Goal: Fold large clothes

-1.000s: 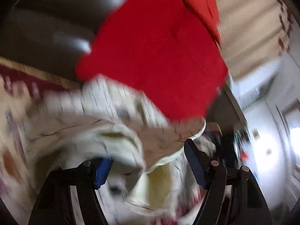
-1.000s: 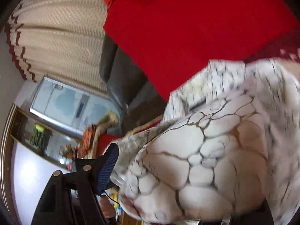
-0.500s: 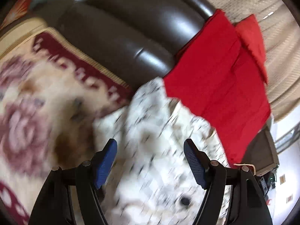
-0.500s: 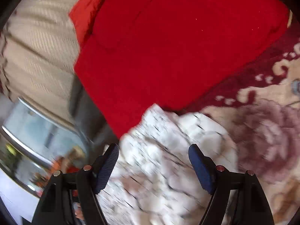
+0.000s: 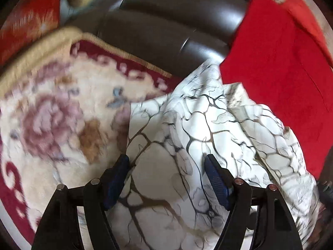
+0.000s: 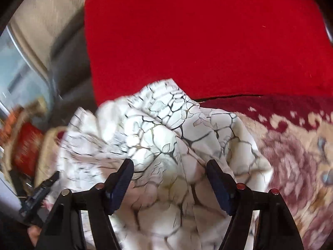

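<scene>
A large white garment with a dark crackle print lies crumpled on a floral rug; it also shows in the right wrist view. My left gripper is open just above the garment's left part, with cloth below and between its blue pads. My right gripper is open over the garment's right part, jaws wide, nothing held. The left gripper's tip shows at the left edge of the right wrist view.
A red blanket drapes over a dark brown leather sofa right behind the garment; it also fills the top of the right wrist view. Beige curtains hang at the back. The rug extends to the right.
Both grippers have let go of the garment and opened. It has dropped from a raised bundle onto the rug, and both grippers have come down over it.
</scene>
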A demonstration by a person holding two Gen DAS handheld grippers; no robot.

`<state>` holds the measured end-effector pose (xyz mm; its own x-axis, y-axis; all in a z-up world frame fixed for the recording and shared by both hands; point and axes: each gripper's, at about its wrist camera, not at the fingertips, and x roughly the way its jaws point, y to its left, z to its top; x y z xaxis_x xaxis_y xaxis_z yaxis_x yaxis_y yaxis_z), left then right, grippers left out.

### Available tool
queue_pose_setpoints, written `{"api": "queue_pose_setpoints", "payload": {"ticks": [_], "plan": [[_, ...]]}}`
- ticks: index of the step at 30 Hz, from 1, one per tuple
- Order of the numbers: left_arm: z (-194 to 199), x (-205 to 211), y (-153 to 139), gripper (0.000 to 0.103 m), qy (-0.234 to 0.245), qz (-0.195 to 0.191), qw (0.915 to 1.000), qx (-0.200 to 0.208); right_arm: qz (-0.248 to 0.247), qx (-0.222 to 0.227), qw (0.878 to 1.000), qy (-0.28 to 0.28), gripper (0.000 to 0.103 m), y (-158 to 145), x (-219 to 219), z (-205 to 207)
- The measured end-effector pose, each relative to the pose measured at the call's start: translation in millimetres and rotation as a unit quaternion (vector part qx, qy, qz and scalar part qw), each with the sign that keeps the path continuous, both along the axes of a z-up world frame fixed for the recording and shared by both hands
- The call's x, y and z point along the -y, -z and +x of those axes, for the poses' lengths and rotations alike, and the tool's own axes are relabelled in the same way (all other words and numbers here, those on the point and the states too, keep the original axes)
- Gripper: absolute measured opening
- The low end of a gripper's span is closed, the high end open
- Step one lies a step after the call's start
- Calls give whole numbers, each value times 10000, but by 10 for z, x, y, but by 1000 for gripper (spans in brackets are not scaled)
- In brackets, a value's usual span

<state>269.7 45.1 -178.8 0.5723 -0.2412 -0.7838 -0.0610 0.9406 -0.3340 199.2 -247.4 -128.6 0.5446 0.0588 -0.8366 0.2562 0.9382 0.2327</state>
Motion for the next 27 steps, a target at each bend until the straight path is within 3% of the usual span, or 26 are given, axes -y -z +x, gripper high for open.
{"api": "queue_pose_setpoints", "payload": {"ticks": [1, 2, 3, 6, 10, 14, 18, 24, 27], "plan": [[40, -25, 18, 75, -67, -96, 9999, -23, -233, -135, 9996, -69, 74, 61, -30, 63], [67, -55, 14, 75, -149, -98, 9998, 0, -469, -308, 9983, -181, 66, 124, -84, 153], [96, -75, 25, 75, -187, -29, 9998, 28, -721, -538, 9954, -339, 48, 187, -145, 241], [147, -109, 71, 75, -212, -16, 9998, -12, -1100, -764, 9894, -564, 10, 218, -216, 323], [195, -114, 62, 75, -264, -65, 9996, -21, -1185, -352, 9922, -156, 6, 54, -50, 205], [191, -119, 55, 75, -305, -139, 9994, -44, -737, -276, 9926, 928, 6, 160, 484, 1], [188, -185, 50, 75, -376, -206, 9991, -21, 63, -221, 9792, 2016, 6, 374, 1044, -365], [183, -245, 30, 75, -405, -207, 9990, 27, 284, -7, 9684, 2479, 7, 337, 1091, -599], [178, -295, 6, 75, -455, -226, 9987, 69, 632, 135, 9622, 2646, 11, 282, 1084, -764]]}}
